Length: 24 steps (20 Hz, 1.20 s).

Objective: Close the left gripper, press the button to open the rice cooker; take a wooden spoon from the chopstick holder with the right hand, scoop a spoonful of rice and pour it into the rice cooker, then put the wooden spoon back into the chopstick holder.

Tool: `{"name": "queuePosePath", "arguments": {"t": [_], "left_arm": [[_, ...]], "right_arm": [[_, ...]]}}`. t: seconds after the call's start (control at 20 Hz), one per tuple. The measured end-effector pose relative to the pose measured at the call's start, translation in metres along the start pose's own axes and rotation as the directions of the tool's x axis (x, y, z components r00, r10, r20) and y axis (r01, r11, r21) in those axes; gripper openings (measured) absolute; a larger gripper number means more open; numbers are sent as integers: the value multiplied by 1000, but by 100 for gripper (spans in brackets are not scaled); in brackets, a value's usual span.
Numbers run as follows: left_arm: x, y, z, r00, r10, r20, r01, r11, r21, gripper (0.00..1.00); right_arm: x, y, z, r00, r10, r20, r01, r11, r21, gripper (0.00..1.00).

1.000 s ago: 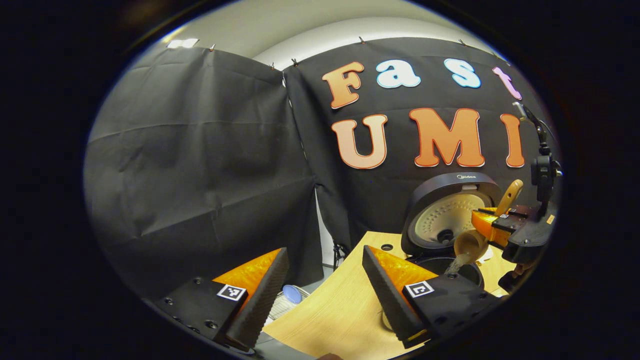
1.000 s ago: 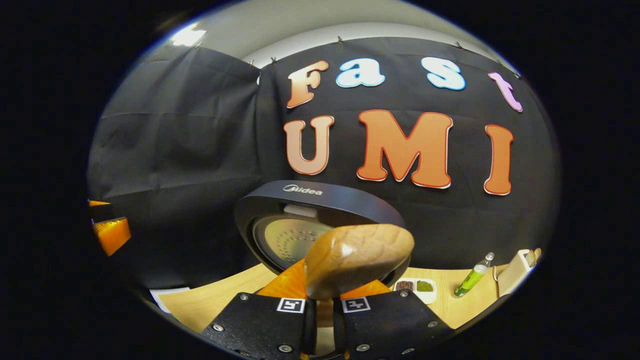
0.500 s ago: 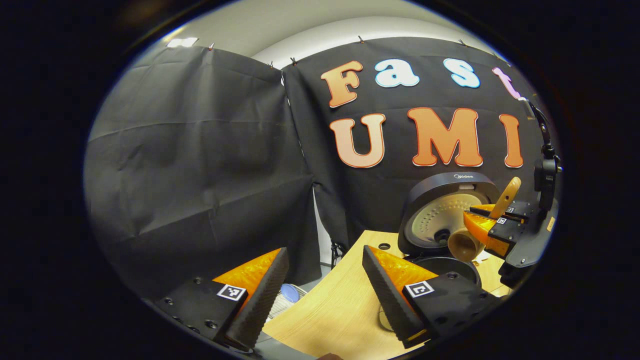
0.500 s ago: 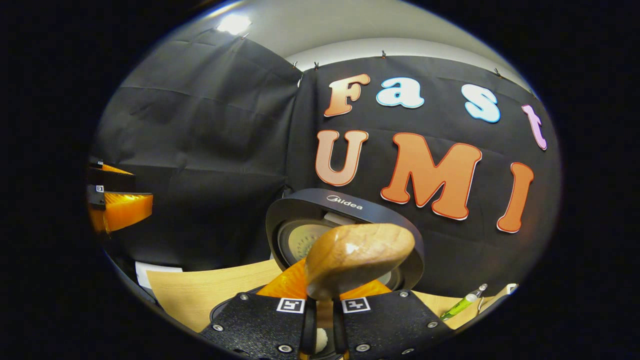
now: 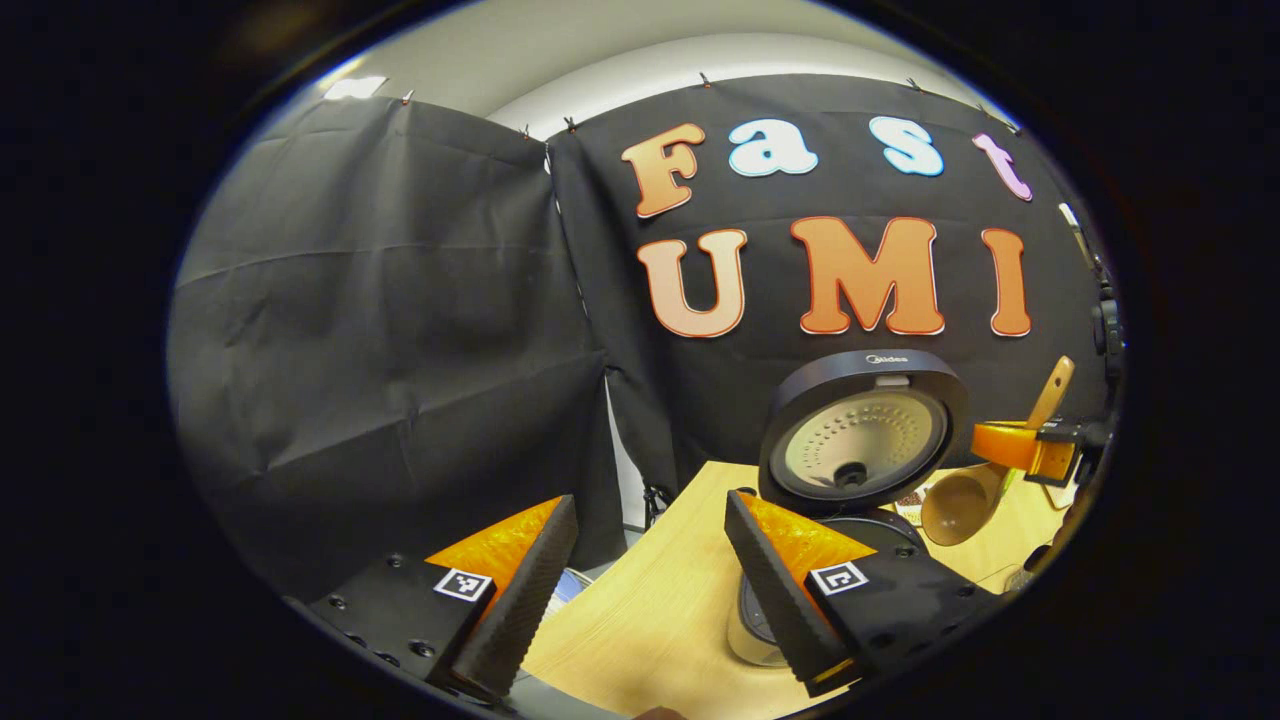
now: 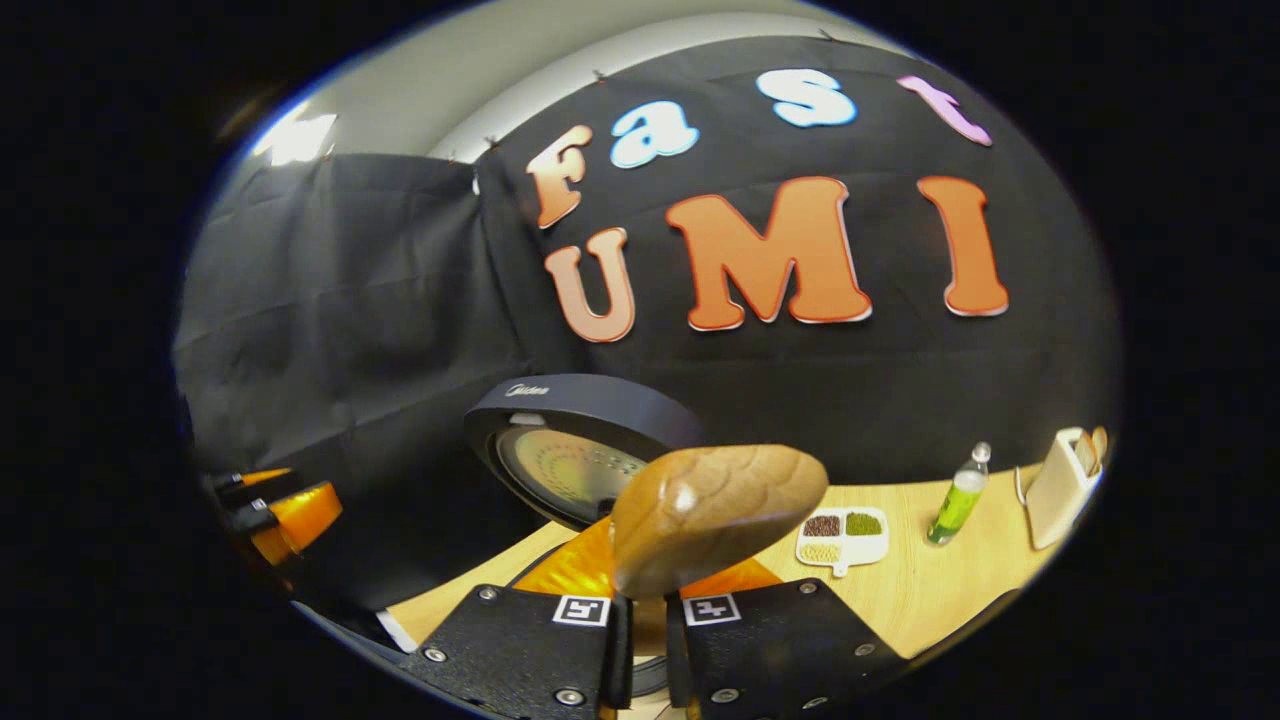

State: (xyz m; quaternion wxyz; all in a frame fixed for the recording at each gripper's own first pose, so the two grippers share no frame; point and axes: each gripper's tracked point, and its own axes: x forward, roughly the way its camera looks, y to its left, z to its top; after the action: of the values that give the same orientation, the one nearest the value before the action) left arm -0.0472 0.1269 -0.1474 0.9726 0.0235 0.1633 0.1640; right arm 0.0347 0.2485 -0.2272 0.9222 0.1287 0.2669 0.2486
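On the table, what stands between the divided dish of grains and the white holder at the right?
In the right gripper view, a small green bottle stands upright on the table, between the divided dish and the white holder.

In the right gripper view, the wooden spoon [image 6: 718, 515] handle end hides the spot between the fingers. Its bowl is out of sight below. The rice cooker [image 6: 570, 455] pot sits low behind the right gripper [image 6: 640, 640], mostly covered. The little tray [image 6: 842, 533] beyond holds bits too small to name.
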Motion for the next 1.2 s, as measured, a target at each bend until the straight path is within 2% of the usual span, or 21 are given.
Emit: {"name": "queuePosePath", "arguments": {"t": [0.2,0.35,0.7,1.0,1.05,1.1,1.2], "left_arm": [[-3,-34,3,999,-47,3,47,999,16,92],[-4,-60,4,996,-84,2,84,996,27,92],[-5,-112,14,987,-160,10,159,986,49,92],[-10,-149,19,977,-214,12,212,974,84,92],[-10,-154,20,975,-221,7,219,972,84,92],[-11,-159,21,973,-229,8,227,970,84,100],[-13,-168,26,969,-246,18,243,966,93,100]], "right_arm": [[-32,-55,-2,996,-79,-34,83,986,144,13],[-58,-108,-9,983,-177,-47,182,965,188,13],[-121,-213,-45,915,-389,-103,402,885,236,13],[-161,-274,-72,848,-505,-162,530,811,246,13],[-165,-282,-79,839,-514,-178,543,804,240,13],[-169,-286,-87,833,-518,-194,552,802,228,12],[-172,-295,-104,820,-528,-221,567,801,191,13]]}}
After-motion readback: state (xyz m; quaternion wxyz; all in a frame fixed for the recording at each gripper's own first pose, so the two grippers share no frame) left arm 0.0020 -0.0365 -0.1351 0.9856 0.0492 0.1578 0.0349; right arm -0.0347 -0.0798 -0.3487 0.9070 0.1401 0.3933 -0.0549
